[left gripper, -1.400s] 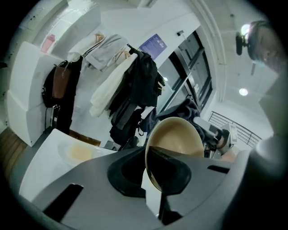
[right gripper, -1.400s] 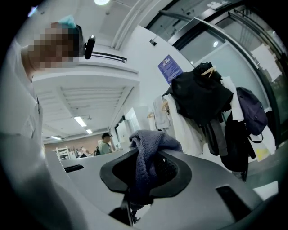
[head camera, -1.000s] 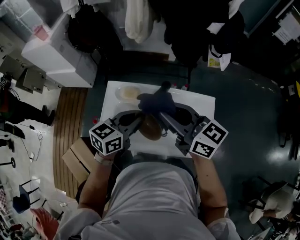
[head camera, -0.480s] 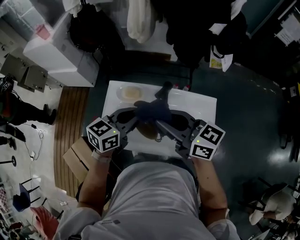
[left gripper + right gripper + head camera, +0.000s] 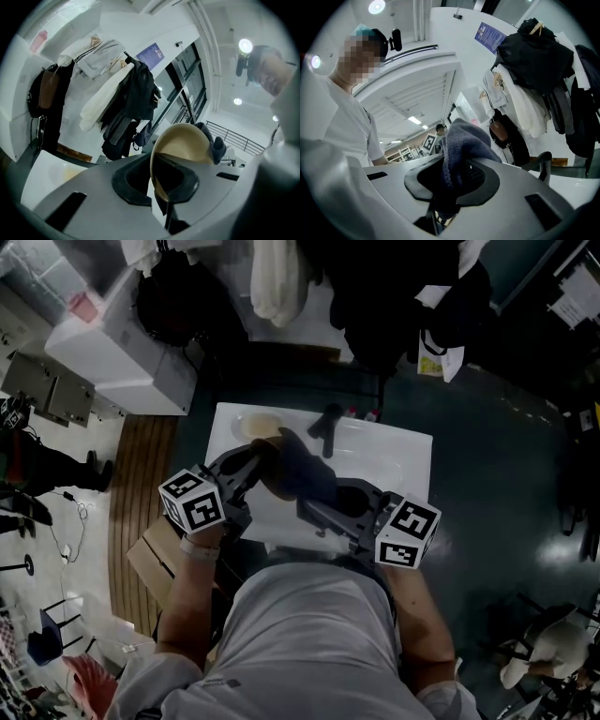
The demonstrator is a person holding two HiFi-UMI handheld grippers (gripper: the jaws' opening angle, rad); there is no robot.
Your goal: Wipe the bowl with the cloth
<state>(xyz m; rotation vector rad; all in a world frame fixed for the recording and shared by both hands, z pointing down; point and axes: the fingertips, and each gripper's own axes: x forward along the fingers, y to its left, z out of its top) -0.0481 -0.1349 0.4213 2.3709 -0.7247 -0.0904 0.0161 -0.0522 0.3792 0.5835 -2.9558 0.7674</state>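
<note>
Centre frame, the left gripper (image 5: 158, 174) pinches the bowl (image 5: 185, 143) by its rim: rigid, probably light, slippery; the right gripper (image 5: 450, 182) clamps the soft, bunched cloth (image 5: 461, 138)

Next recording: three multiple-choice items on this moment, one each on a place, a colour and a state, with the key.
1. Where is the tan round bowl?
A. flat on the table
B. gripped by its rim in the left gripper
C. on the floor

2. What colour is the knitted cloth?
A. dark blue
B. yellow
C. red

3. The right gripper's jaws are:
A. apart and empty
B. shut on the cloth
C. shut on the bowl

Key:
1 B, the rim sits between its jaws.
2 A, dark blue knit shows in the right gripper view.
3 B, the cloth is pinched between them.
</note>
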